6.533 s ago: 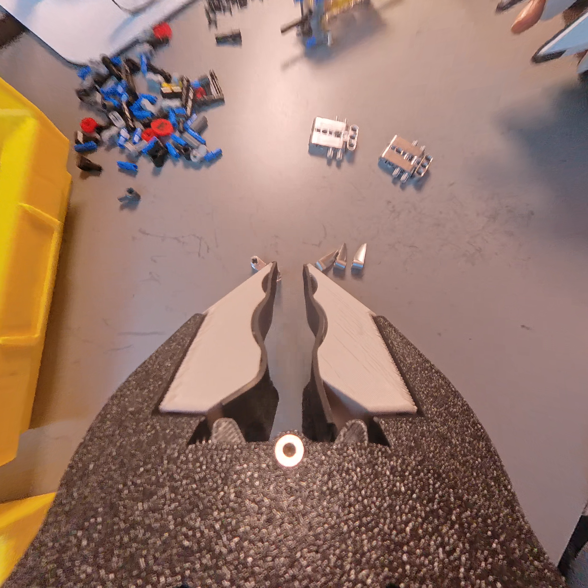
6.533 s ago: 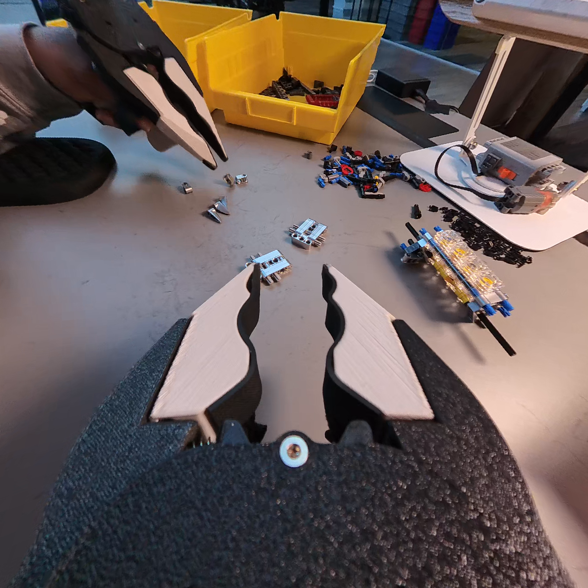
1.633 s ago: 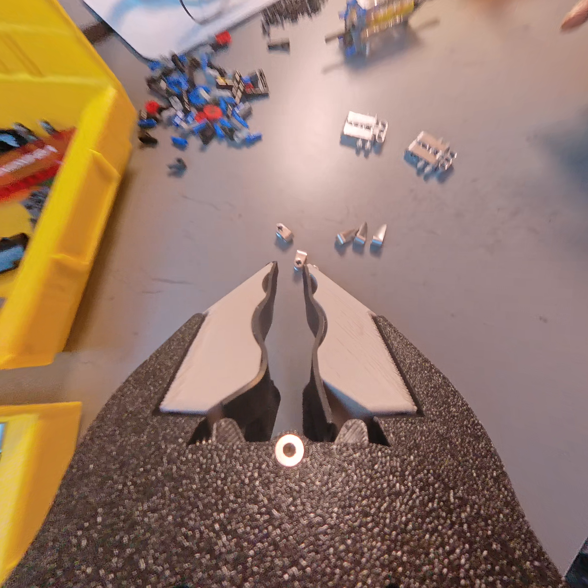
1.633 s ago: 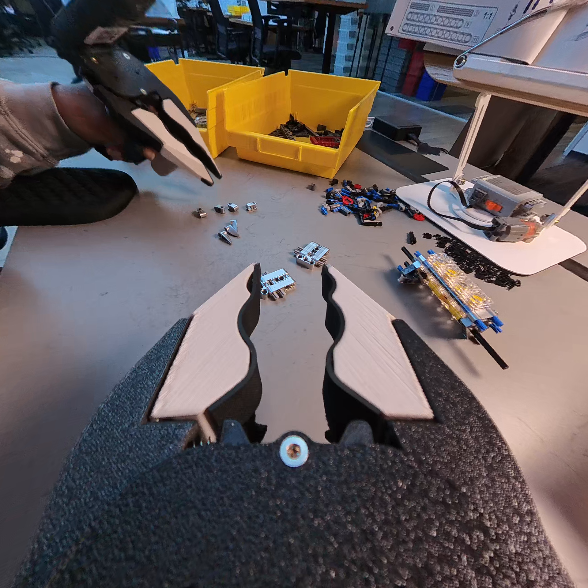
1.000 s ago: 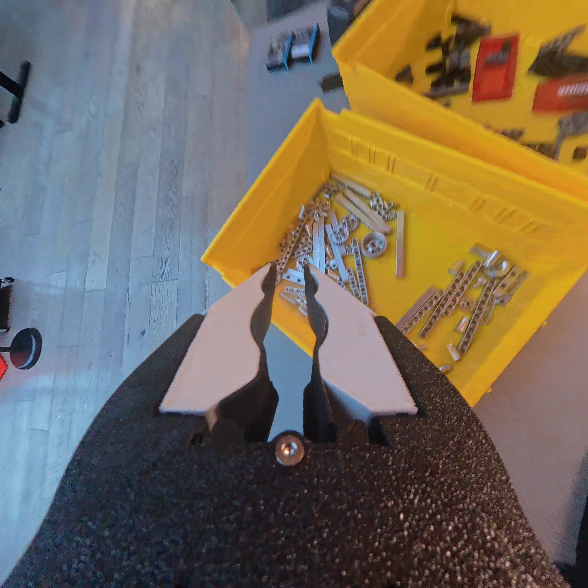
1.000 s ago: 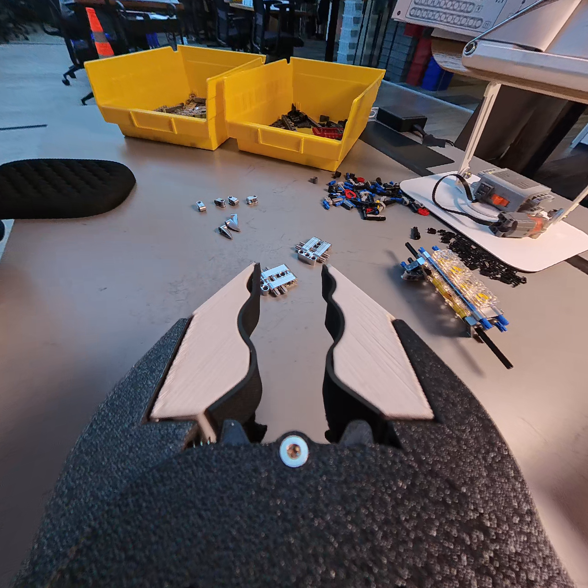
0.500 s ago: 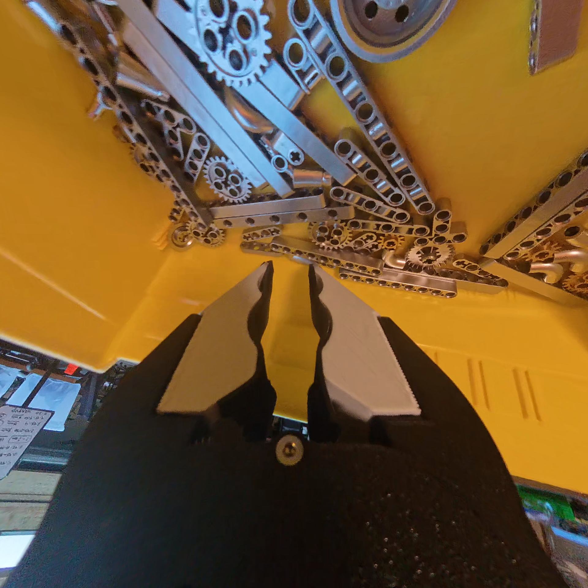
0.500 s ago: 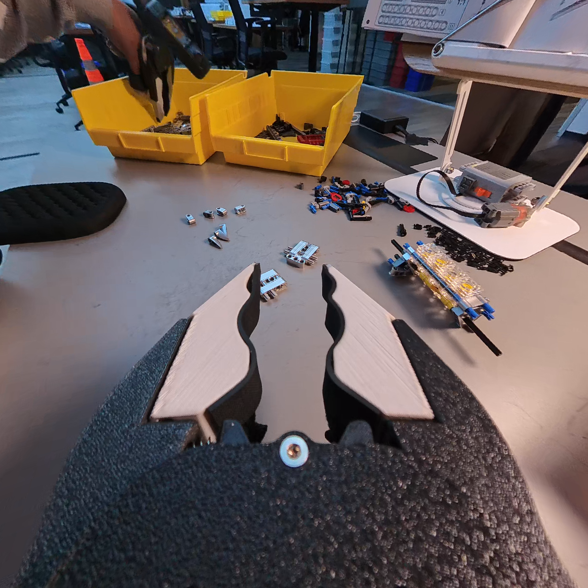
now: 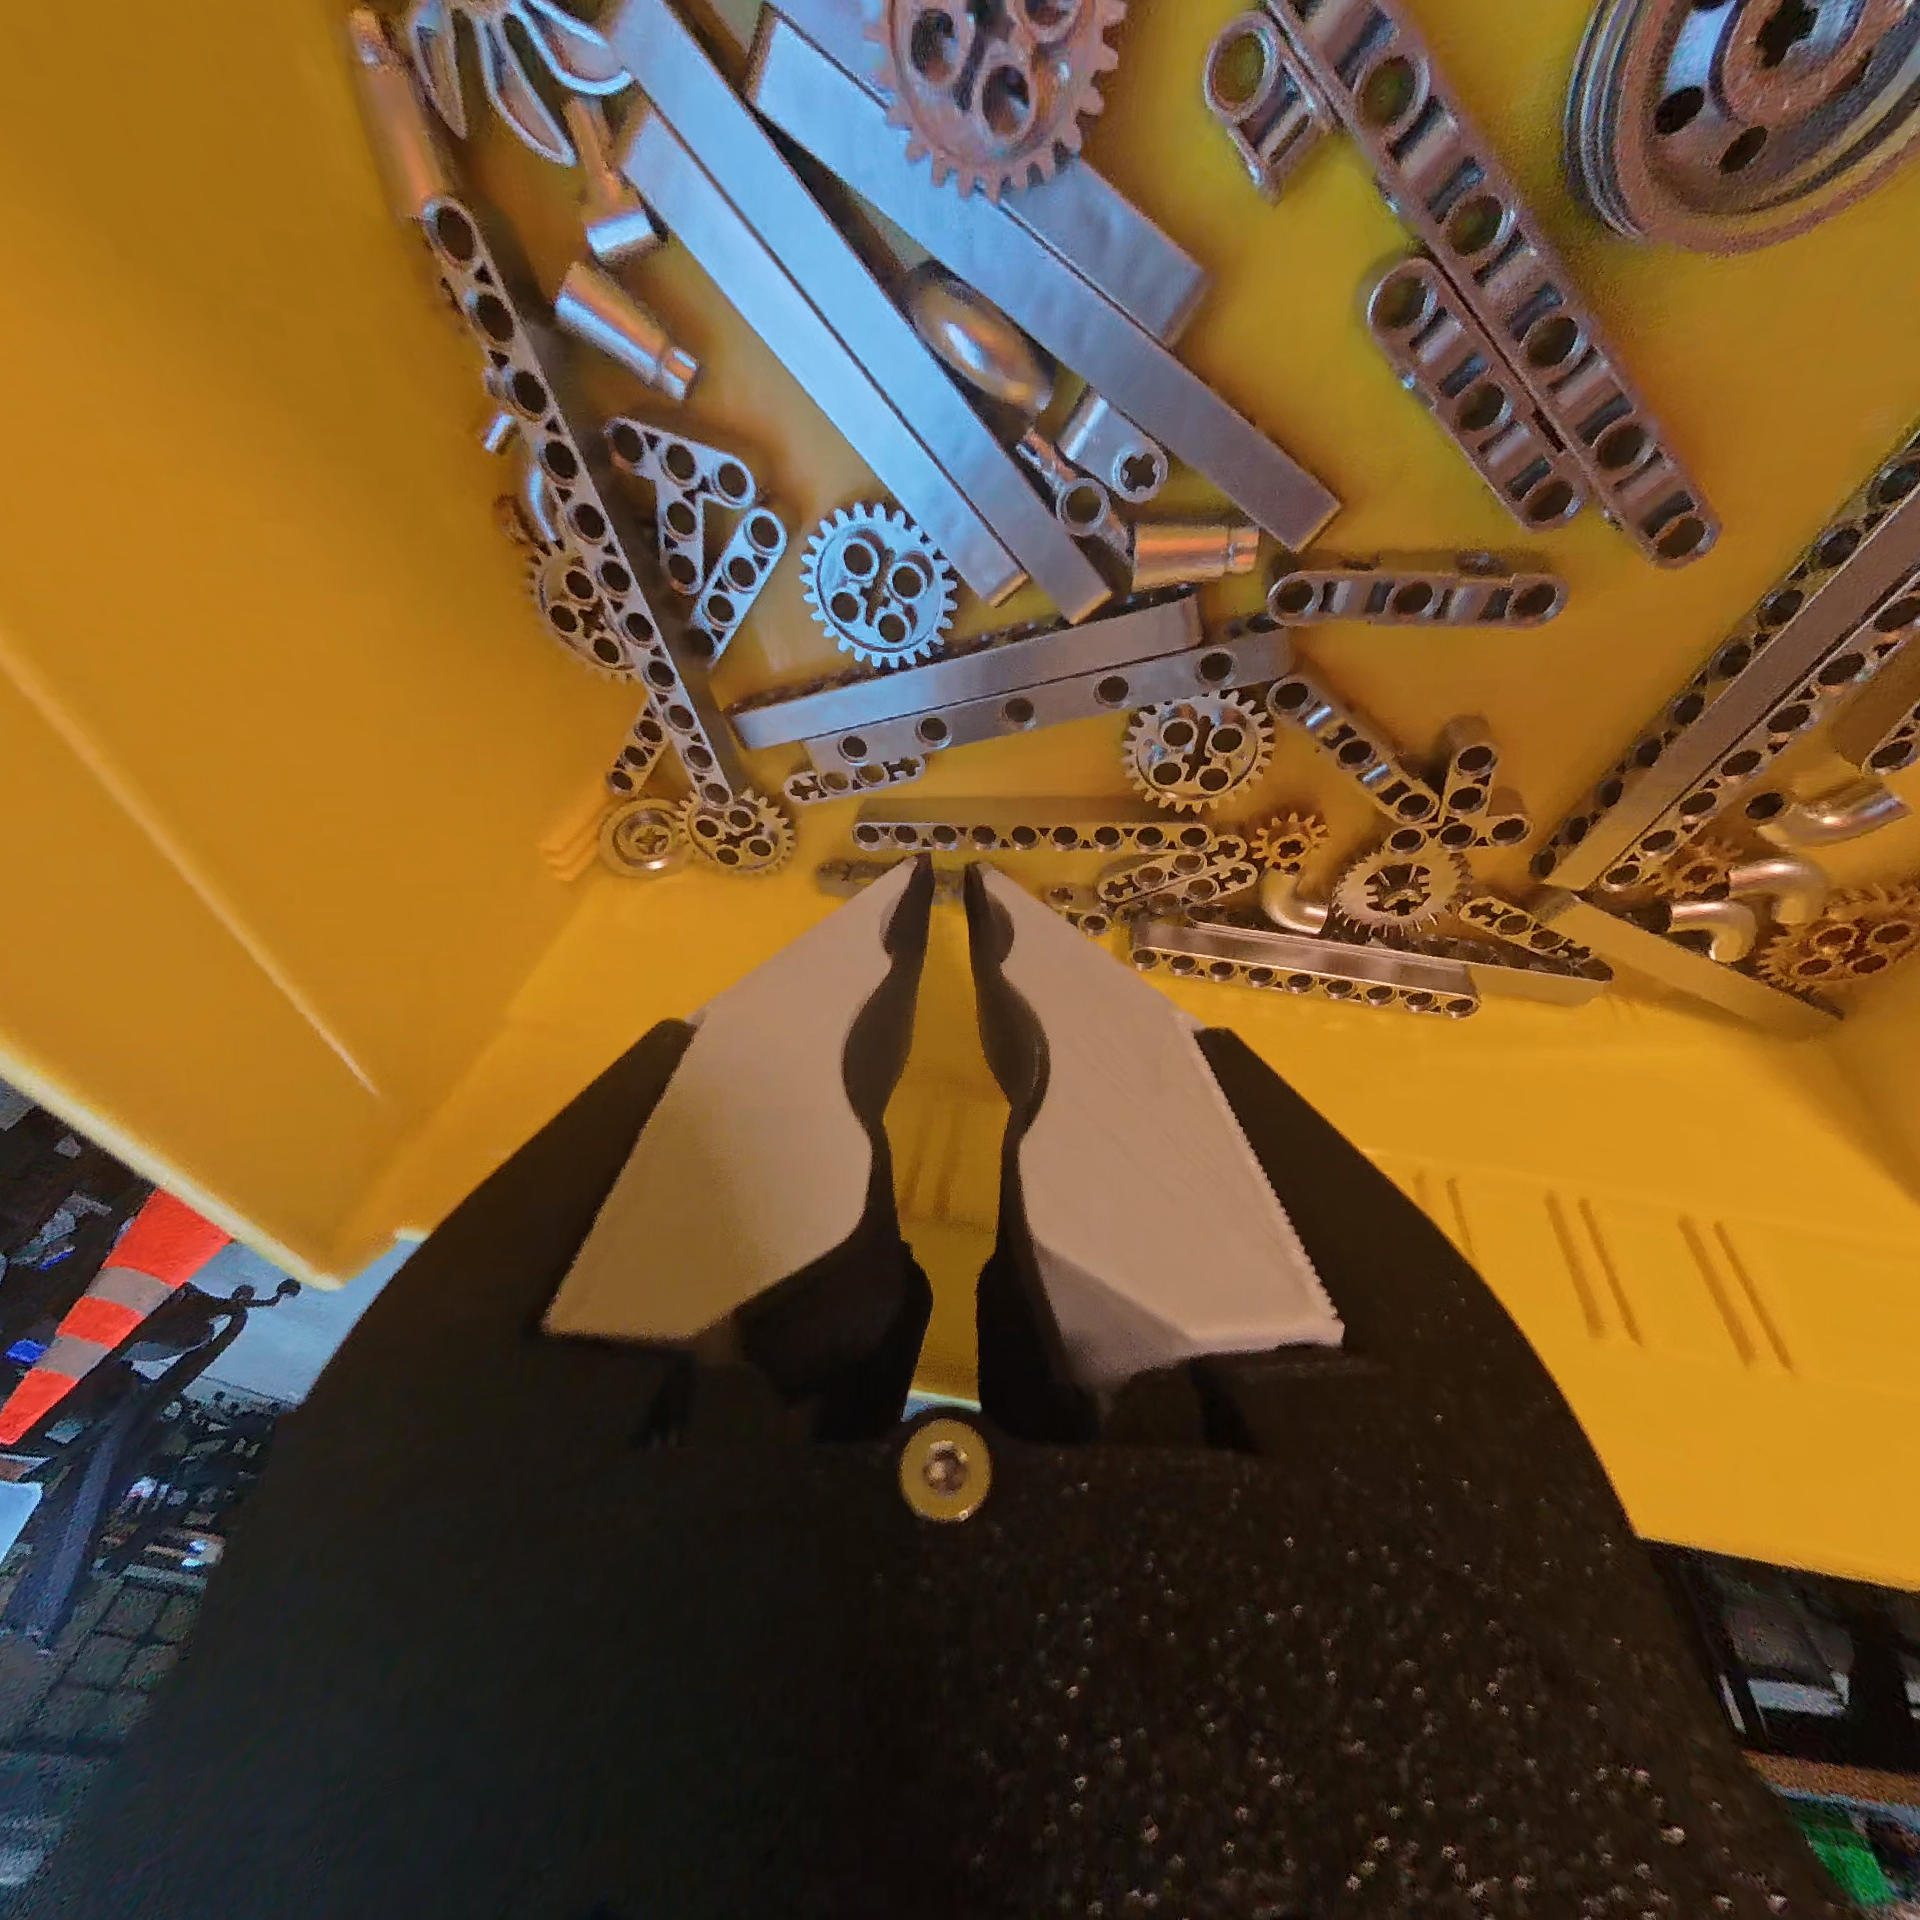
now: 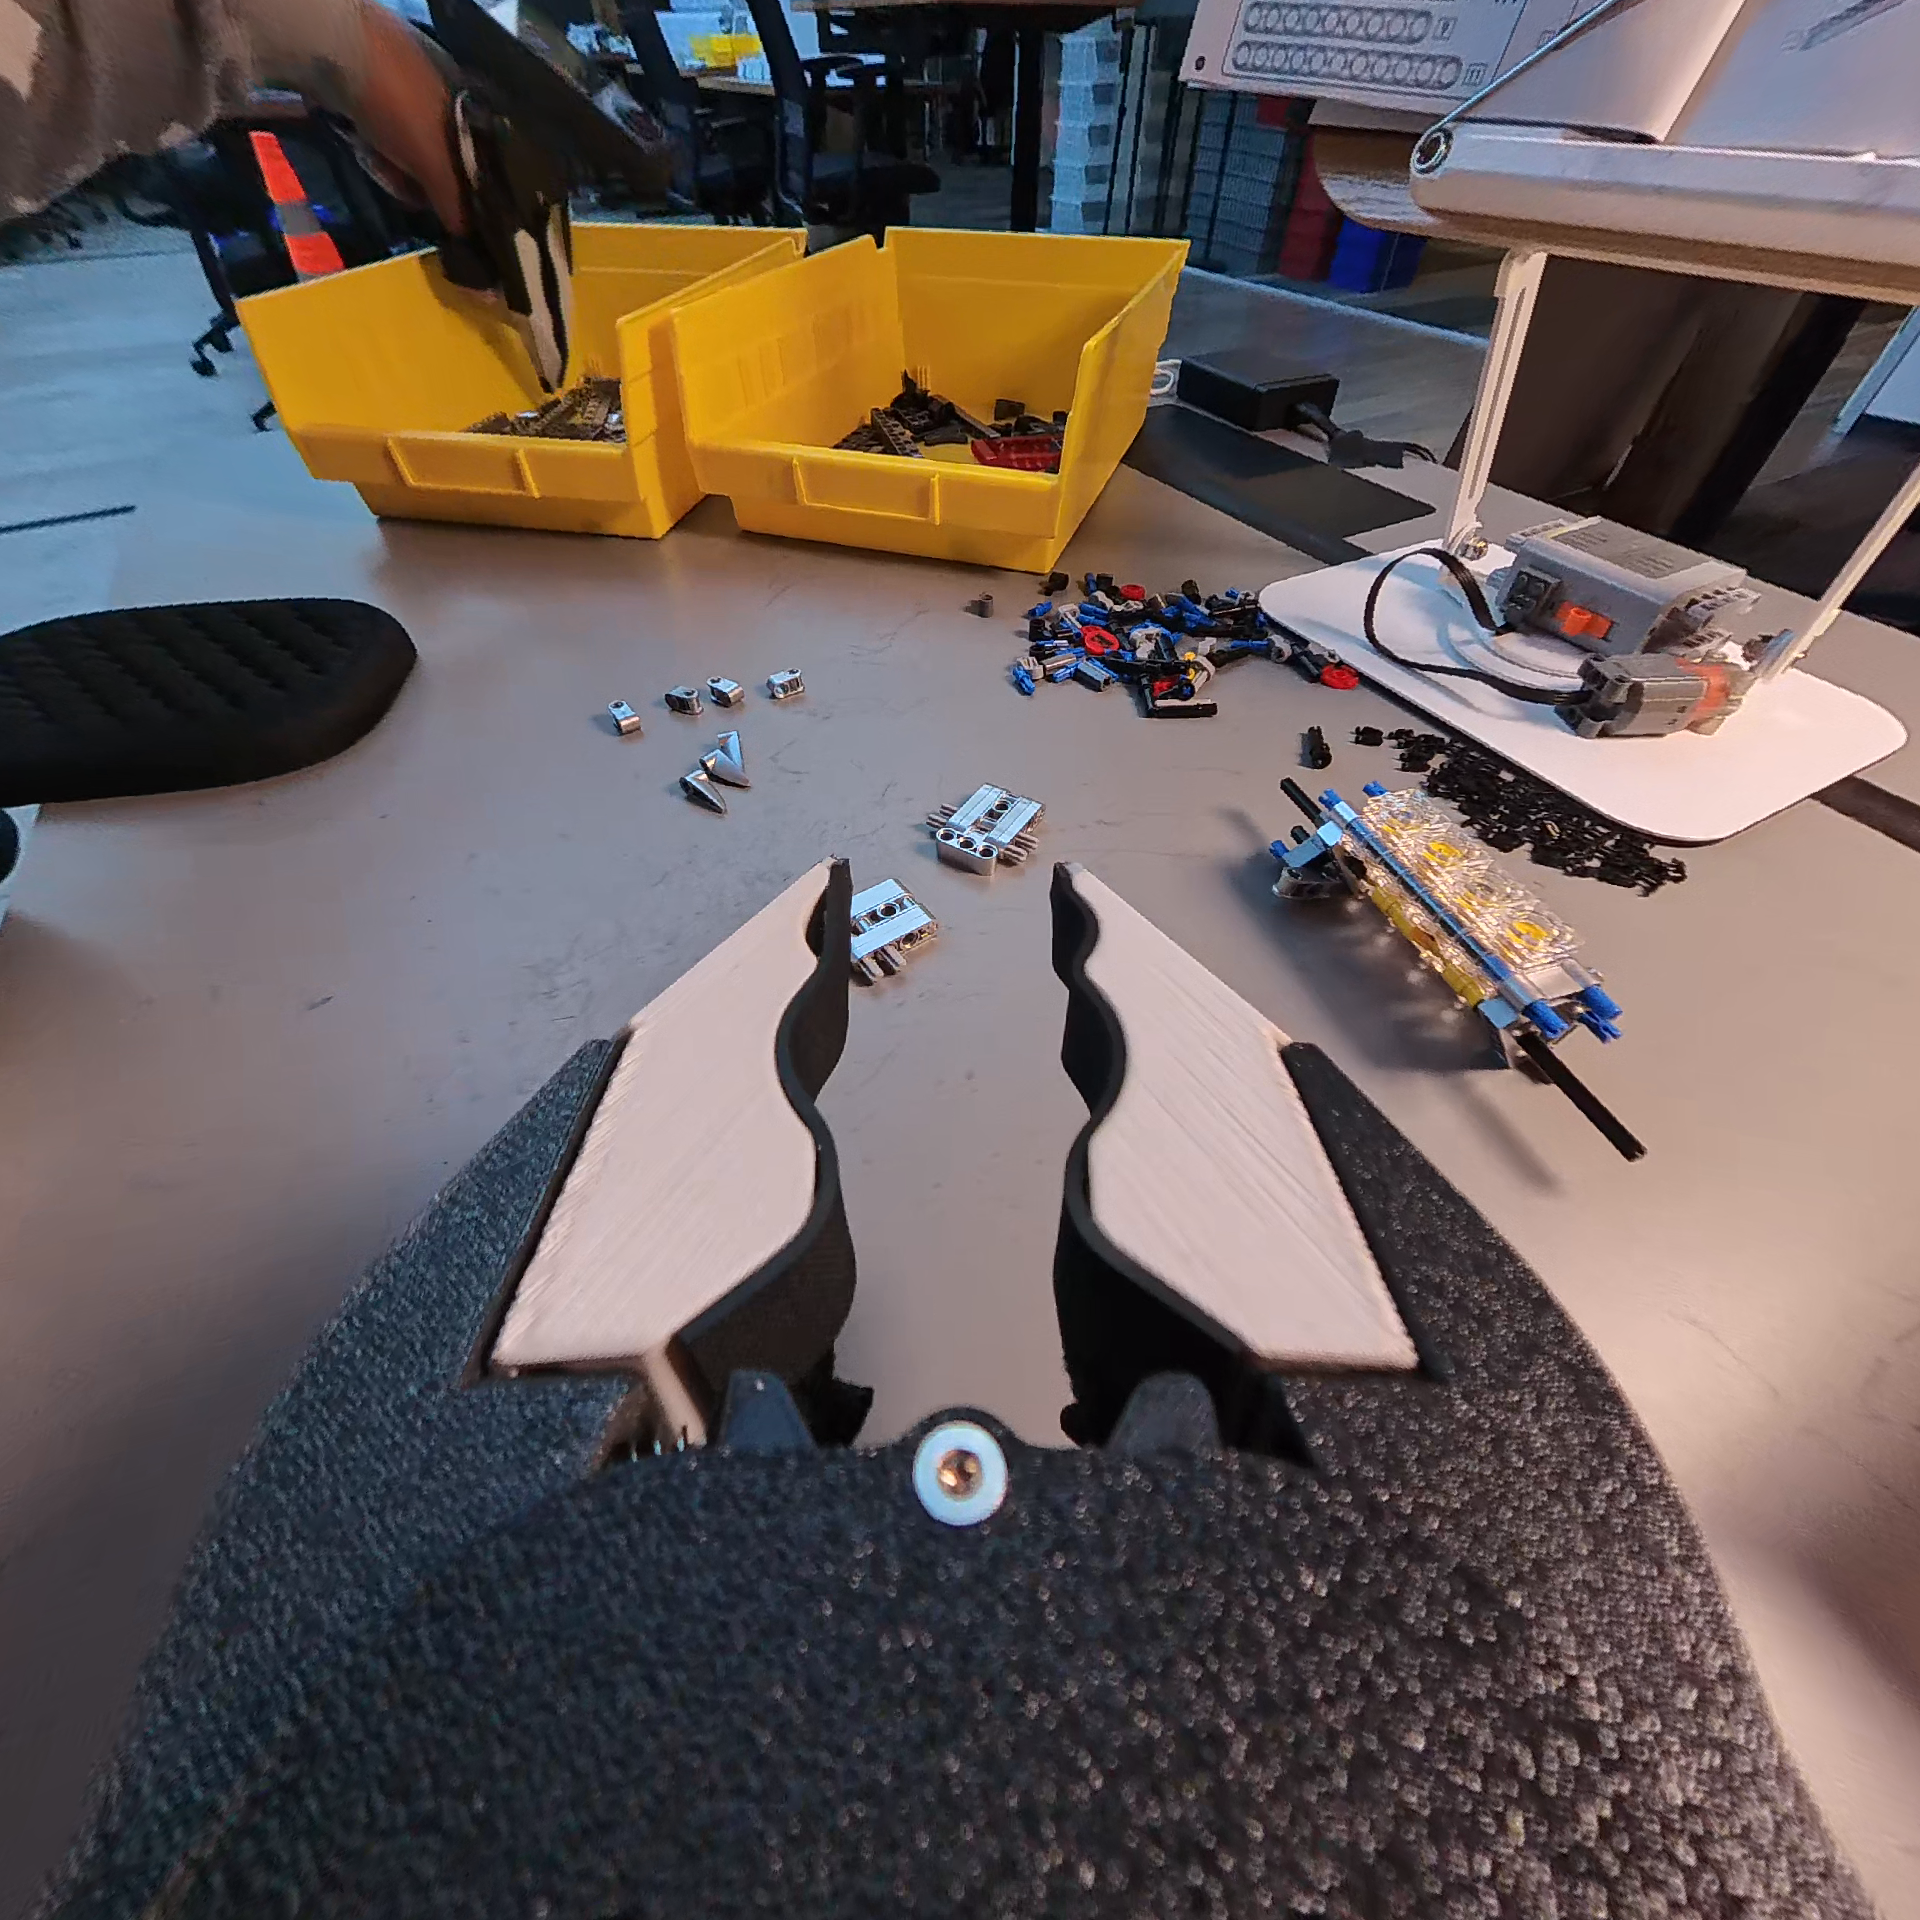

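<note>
Overhead, our left gripper [image 9: 943,883], fingers nearly together, dips into a yellow bin [image 9: 260,727] at the grey table's [image 10: 312,987] far edge; our right gripper [image 10: 945,883] hovers, fingers apart.

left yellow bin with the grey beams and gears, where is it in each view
Left wrist view: the left yellow bin fills most of the frame, seen from inside, its grey parts just ahead of the left gripper.
Right wrist view: upper left, far across the table, left of the second yellow bin.
Shared landmark: the left gripper, which this view shows dipping into that bin.
</note>
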Available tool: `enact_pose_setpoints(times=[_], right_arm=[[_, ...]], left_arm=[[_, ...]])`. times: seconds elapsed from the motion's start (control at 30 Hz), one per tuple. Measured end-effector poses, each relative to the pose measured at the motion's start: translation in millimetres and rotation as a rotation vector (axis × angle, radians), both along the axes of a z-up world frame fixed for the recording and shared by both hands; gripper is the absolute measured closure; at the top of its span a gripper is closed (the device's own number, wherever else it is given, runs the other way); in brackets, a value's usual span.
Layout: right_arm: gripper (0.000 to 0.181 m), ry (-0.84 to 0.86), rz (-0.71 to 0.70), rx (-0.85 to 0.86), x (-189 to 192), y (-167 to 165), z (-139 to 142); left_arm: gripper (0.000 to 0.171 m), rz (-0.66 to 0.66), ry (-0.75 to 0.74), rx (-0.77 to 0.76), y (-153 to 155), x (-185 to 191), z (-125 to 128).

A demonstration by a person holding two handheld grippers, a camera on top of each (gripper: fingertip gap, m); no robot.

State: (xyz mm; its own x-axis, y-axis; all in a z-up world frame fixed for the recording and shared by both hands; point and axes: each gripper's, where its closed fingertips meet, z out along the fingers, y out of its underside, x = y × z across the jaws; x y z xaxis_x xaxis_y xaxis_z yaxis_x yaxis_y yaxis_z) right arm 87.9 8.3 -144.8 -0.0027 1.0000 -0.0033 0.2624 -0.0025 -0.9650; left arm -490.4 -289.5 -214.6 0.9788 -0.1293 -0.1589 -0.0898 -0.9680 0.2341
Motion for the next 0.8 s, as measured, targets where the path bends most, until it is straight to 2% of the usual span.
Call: enact_pose_setpoints(times=[0.2, 0.4, 0.67, 0.7, 0.73, 0.8], right_arm=[[0.144, -0.006, 0.001, 0.006, -0.4, -0.7, -0.8], [0.144, 0.007, -0.010, 0.000, 0.9, 1.5, 1.3], [0.144, 0.003, -0.011, -0.004, 0.8, 1.9, 0.8], [0.144, 0.002, -0.012, -0.002, 0.7, 2.1, 0.7], [0.144, 0.002, -0.012, -0.001, 0.7, 1.9, 0.5], [0.144, 0.001, -0.013, 0.002, 0.7, 1.7, 0.4]], left_arm=[[0.155, -0.089, 0.010, -0.159, -11.2, 4.3, -6.4], [0.156, -0.124, -0.010, -0.291, -18.7, 4.1, -12.9], [0.157, -0.063, -0.044, -0.303, -19.6, 2.2, -17.8], [0.160, -0.061, -0.047, -0.299, -19.1, 2.2, -17.8], [0.171, -0.063, -0.048, -0.294, -18.3, 1.9, -17.6], [0.171, -0.070, -0.047, -0.308, -21.7, 1.8, -16.6]])
